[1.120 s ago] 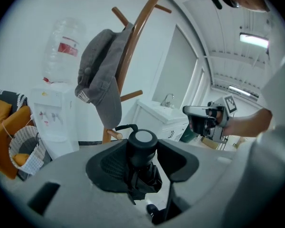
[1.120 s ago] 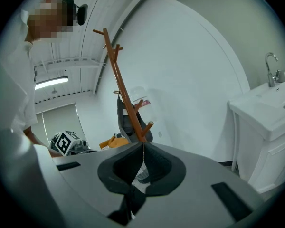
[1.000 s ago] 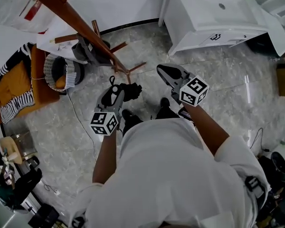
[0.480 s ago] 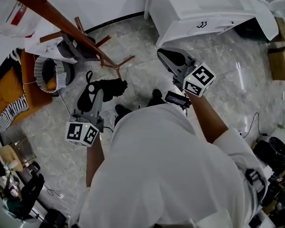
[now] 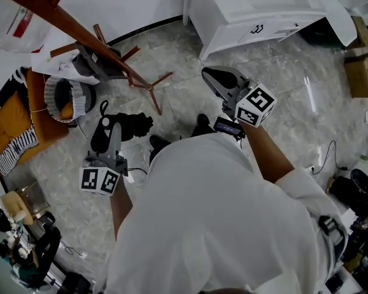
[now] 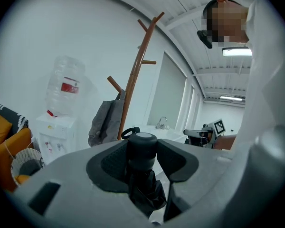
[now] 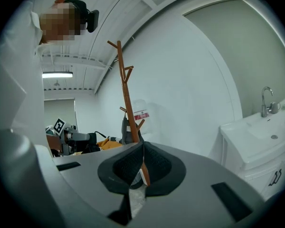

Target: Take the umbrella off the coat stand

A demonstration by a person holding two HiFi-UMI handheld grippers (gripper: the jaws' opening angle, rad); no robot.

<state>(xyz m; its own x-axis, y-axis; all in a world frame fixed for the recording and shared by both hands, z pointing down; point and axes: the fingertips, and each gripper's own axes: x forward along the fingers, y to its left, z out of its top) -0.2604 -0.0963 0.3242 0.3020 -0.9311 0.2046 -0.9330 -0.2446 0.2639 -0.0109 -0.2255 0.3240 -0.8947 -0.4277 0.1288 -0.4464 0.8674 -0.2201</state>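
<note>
Jaws, left gripper (image 6: 142, 161): clamped on folded black umbrella (image 6: 143, 146), long axis upright across pads | umbrella clear of coat stand (image 5: 80, 30), which stands ahead | right gripper (image 7: 141, 167): jaws pressed together, empty, farther from umbrella

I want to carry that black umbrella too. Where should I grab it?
Probably take the umbrella by its round handle, pinching from both sides like the left gripper does: the handle looks thick and firm, the folded cloth below floppy.

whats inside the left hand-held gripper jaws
A folded black umbrella: the left hand-held gripper is shut on its handle. Its lower end is covered by the hand-held gripper's own body.
</note>
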